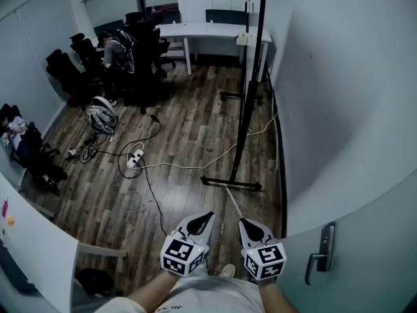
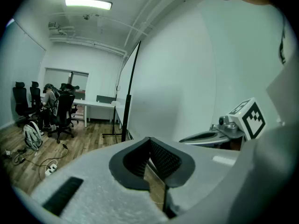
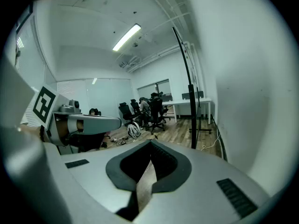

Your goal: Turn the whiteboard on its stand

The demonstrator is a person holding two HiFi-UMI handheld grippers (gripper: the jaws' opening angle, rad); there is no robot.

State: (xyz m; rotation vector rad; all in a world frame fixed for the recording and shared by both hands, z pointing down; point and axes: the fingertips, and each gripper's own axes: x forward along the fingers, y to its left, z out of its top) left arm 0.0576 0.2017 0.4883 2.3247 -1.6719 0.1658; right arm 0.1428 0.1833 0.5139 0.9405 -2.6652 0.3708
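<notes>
The whiteboard (image 1: 251, 83) stands edge-on close to the white wall, a thin black frame on a stand with a black foot bar (image 1: 232, 184) on the wood floor. It shows as a dark upright edge (image 2: 130, 90) in the left gripper view, and the whiteboard (image 3: 189, 101) appears again in the right gripper view. My left gripper (image 1: 210, 214) and right gripper (image 1: 241, 221) are held side by side low in the head view, short of the foot bar and touching nothing. On both the left gripper (image 2: 149, 140) and the right gripper (image 3: 150, 143) the jaws are shut and hold nothing.
A power strip (image 1: 135, 158) and trailing cables lie on the floor to the left. Office chairs (image 1: 140, 51), a seated person (image 1: 117, 49) and a white desk (image 1: 208, 31) fill the far end. A door with a handle (image 1: 319, 258) is at my right, a white panel (image 1: 32, 240) at my left.
</notes>
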